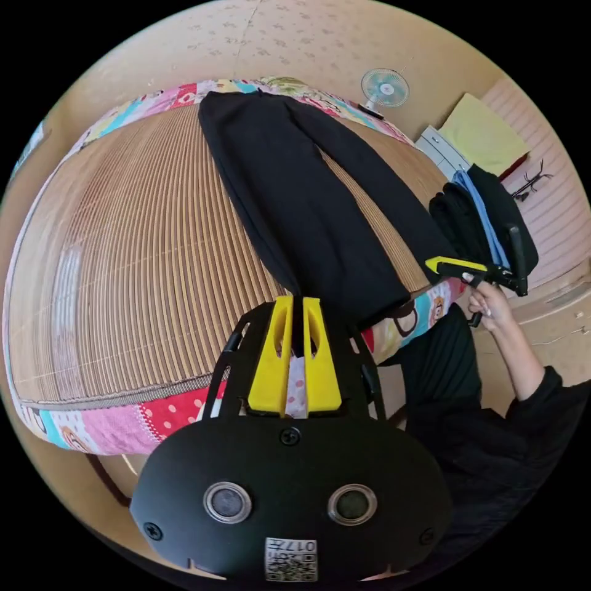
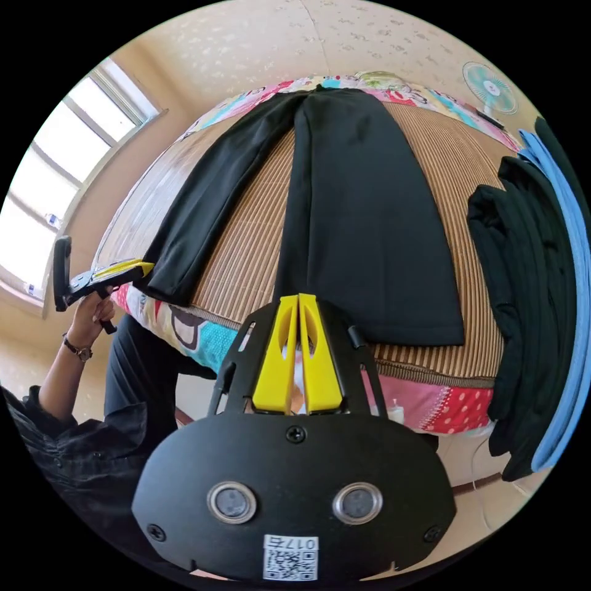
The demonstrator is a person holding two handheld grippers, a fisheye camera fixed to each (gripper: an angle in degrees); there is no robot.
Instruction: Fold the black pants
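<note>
The black pants (image 1: 295, 184) (image 2: 363, 215) lie flat on a bamboo mat (image 1: 135, 246) on a bed, waist at the far end and the two legs spread in a V toward me. My left gripper (image 1: 297, 300) is shut on the near hem corner of one leg, with black cloth between its yellow jaws. It appears in the right gripper view too (image 2: 144, 266), at that leg's cuff. My right gripper (image 2: 298, 297) is shut at the hem corner of the other leg. In the left gripper view it (image 1: 431, 265) touches that cuff at the bed's edge.
A pile of dark clothes with a blue garment (image 1: 486, 215) (image 2: 535, 295) sits on the bed beside the pants. A patchwork sheet (image 1: 111, 425) hangs over the bed's edge. A fan (image 1: 385, 87), a cabinet (image 1: 440, 151) and a window (image 2: 55, 184) surround the bed. The person in black (image 1: 492, 431) stands at the near edge.
</note>
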